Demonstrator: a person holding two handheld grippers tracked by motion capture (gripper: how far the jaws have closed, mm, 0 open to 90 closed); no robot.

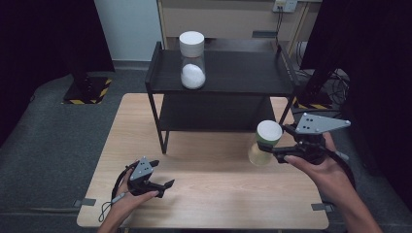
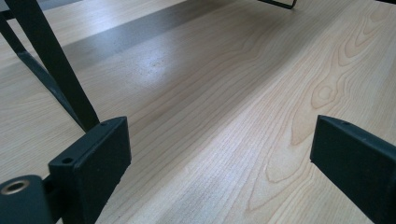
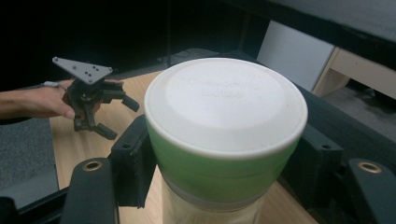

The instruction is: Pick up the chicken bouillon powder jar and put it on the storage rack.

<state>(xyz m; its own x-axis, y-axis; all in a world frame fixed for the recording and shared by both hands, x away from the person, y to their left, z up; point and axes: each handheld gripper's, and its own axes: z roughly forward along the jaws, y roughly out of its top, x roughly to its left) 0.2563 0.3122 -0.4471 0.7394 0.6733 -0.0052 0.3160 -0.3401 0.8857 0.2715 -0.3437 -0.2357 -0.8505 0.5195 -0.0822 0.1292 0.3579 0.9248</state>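
My right gripper (image 1: pixel 274 141) is shut on a clear jar (image 1: pixel 265 145) with a white lid over a green band, and holds it upright just above the table's right side. In the right gripper view the black jaws clamp the green band from both sides of the jar (image 3: pixel 224 102). The jar's pale lower body is partly cut off below. My left gripper (image 1: pixel 164 174) rests low at the front left of the wooden table (image 1: pixel 209 194). Its jaws stand wide open with bare wood between them (image 2: pixel 219 163). The left gripper (image 3: pixel 122 120) also appears far off in the right gripper view.
A black two-level shelf (image 1: pixel 233 73) stands at the back of the table. On its top left sits a second jar (image 1: pixel 192 60) with a white lid and white contents. One shelf leg (image 2: pixel 56 65) rises close to my left gripper. Dark floor surrounds the table.
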